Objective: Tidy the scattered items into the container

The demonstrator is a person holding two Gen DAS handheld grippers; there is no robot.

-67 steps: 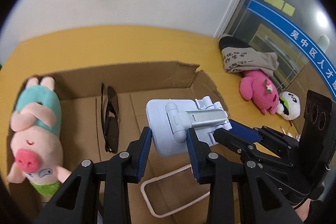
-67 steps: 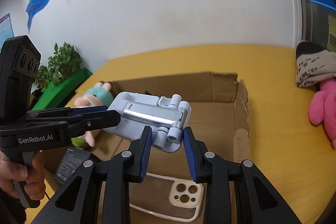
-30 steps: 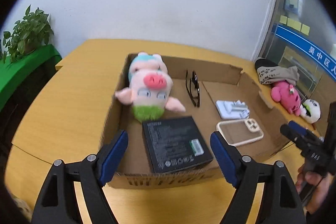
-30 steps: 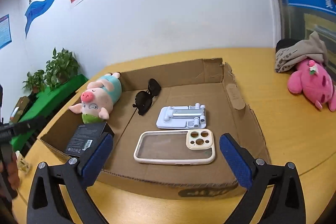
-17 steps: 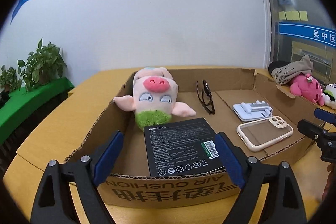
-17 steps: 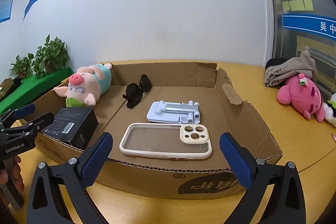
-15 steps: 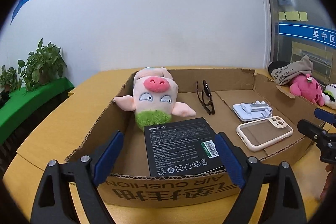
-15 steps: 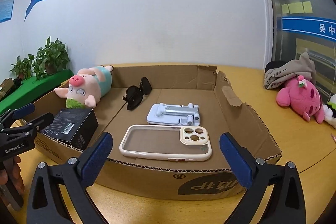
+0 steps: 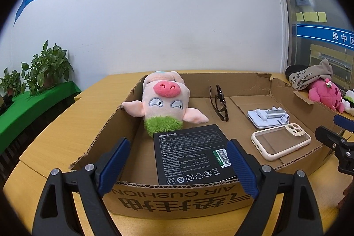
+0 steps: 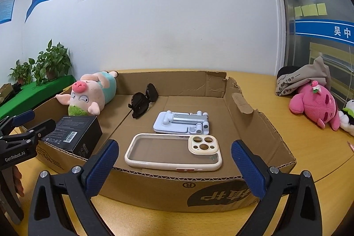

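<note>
A shallow cardboard box (image 9: 177,198) (image 10: 263,125) sits on the yellow table. Inside lie a pink pig plush (image 9: 164,101) (image 10: 93,94), a black UGREEN box (image 9: 190,152) (image 10: 75,136), black sunglasses (image 9: 220,104) (image 10: 143,100), a pale blue phone stand (image 9: 267,117) (image 10: 181,122) and a cream phone case (image 9: 281,141) (image 10: 172,152). My left gripper (image 9: 178,163) is open and empty in front of the box's near wall. My right gripper (image 10: 174,166) is open and empty at the box's near right side.
On the table right of the box lie a pink plush (image 10: 314,105) (image 9: 325,94), a grey cloth bundle (image 10: 303,79) and a white panda plush (image 10: 348,116). Potted plants (image 9: 44,68) stand on a green ledge at the left. A white wall is behind.
Both grippers let go of the blue phone stand, which now lies in the box, opened wide and drew back to the box's near side. Over the last half second nothing moved.
</note>
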